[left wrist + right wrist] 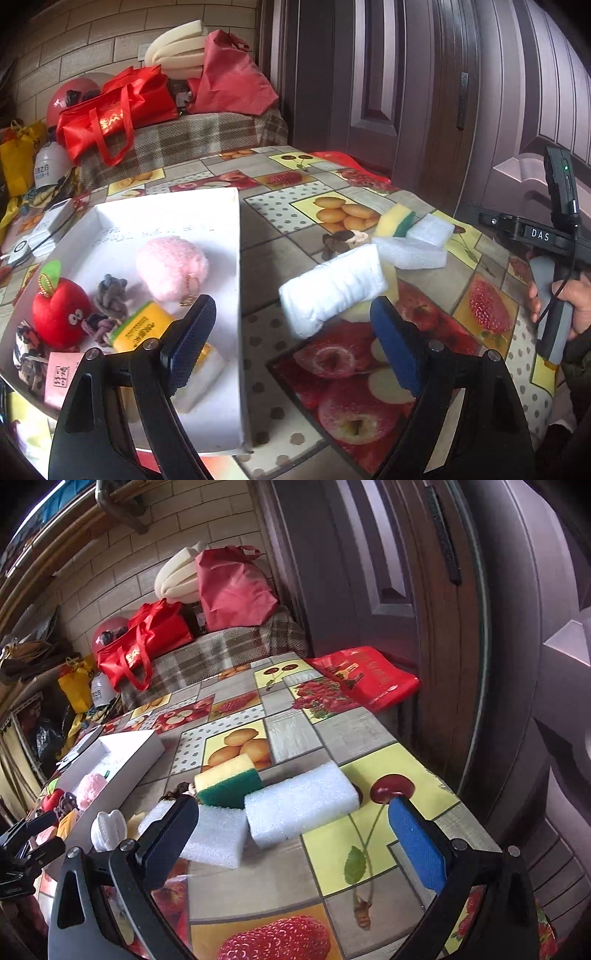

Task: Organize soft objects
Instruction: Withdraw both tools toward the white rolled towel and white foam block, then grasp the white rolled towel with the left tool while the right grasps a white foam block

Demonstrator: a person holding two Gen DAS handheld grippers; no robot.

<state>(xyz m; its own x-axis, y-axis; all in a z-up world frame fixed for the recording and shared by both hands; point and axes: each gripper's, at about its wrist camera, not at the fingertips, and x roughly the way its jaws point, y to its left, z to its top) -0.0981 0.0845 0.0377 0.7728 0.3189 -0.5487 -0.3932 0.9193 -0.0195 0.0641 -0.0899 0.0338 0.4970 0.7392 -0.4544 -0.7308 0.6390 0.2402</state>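
on my left wrist view, the left gripper (291, 332) has its jaws spread wide, grasping nothing; a white fluffy roll (332, 290) lies on the bench (280, 218) between them, just right of the white box (221, 406) holding a pink pompom (170, 267) and red apple plush (61, 317). on my right wrist view, the right gripper (295, 840) is released too, with two white foam blocks (301, 806) and a yellow-green sponge (229, 781) touching ahead of it.

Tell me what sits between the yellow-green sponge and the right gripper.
In the right wrist view, two white foam blocks lie on the tablecloth between the yellow-green sponge and the open right gripper.
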